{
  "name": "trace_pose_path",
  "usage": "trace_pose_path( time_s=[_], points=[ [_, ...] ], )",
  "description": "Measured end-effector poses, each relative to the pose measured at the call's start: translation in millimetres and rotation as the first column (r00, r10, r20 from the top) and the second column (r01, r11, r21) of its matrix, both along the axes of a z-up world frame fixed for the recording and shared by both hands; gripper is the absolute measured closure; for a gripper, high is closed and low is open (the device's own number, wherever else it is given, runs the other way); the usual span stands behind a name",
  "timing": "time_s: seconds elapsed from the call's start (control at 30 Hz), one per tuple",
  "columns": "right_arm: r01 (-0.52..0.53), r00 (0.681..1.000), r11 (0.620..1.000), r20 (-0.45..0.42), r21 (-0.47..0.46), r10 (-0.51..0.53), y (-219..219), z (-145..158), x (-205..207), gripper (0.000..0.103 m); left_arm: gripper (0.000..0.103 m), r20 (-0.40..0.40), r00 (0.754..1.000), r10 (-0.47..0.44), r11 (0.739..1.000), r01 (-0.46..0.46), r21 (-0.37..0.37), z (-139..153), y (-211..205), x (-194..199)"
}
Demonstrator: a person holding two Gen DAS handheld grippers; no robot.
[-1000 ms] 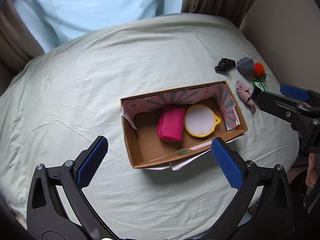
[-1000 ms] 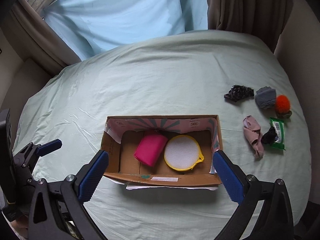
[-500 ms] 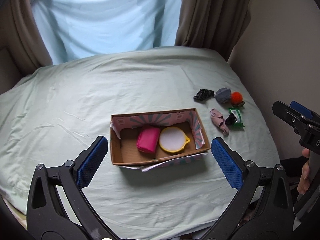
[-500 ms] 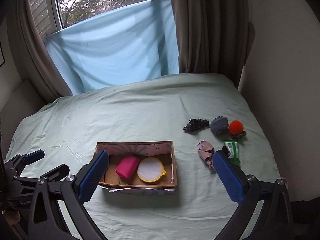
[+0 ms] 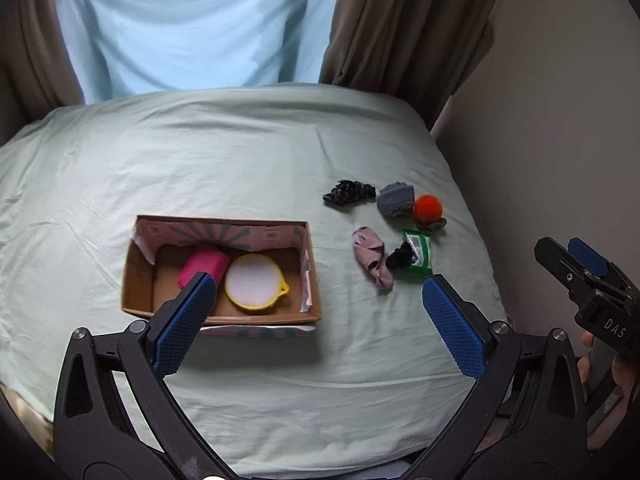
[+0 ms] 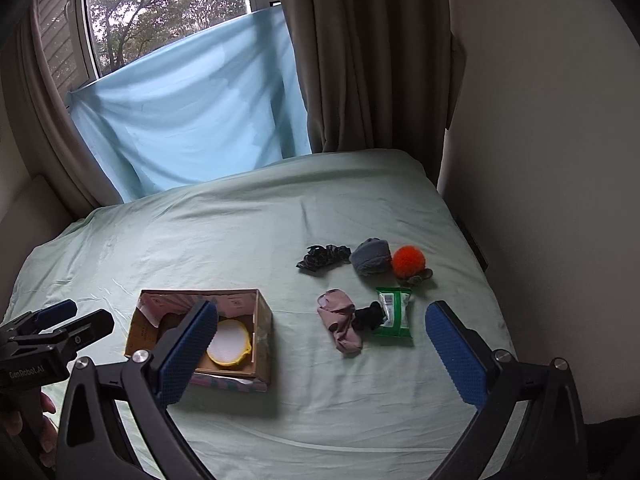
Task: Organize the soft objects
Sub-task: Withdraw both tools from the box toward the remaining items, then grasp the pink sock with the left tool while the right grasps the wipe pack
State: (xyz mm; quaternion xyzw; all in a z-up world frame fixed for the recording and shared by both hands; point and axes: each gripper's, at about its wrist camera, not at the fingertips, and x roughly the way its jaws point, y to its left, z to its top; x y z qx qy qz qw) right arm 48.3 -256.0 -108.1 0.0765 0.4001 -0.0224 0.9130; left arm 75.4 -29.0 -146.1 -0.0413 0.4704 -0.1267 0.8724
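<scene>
The right hand-held gripper [image 5: 576, 260] read "DAS", the left hand-held gripper [image 6: 56, 320] "GenRobot.AI"; both stood apart, empty, above the bed [image 6: 248, 232].

Both views are taken from above the bed's [image 5: 248, 168] near edge, angled down and forward past wide-spread fingers; right wrist view is pitched higher, window [image 6: 168, 12] included. Cardboard box [image 5: 138, 276] and soft-item cluster ahead are shared, each gripper caught at the other's side
</scene>
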Motion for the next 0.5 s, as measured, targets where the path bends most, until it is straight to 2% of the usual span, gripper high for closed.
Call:
trace_pose_path(
  time_s=[0.23,0.5],
  points=[
    [-0.044,0.998,0.999,-0.051,0.010,0.044,-59,-38,31,0.000,0.000,-0.068,0.996,0.051,0.998,-0.052,-0.017,-52,-64,32],
    [-0.044,0.990,0.997,-0.133,0.069,0.053,-114,-118,85,0.000,0.000,-0.142,0.987,0.074,0.997,-0.076,-0.007,-137,-119,91]
  ],
)
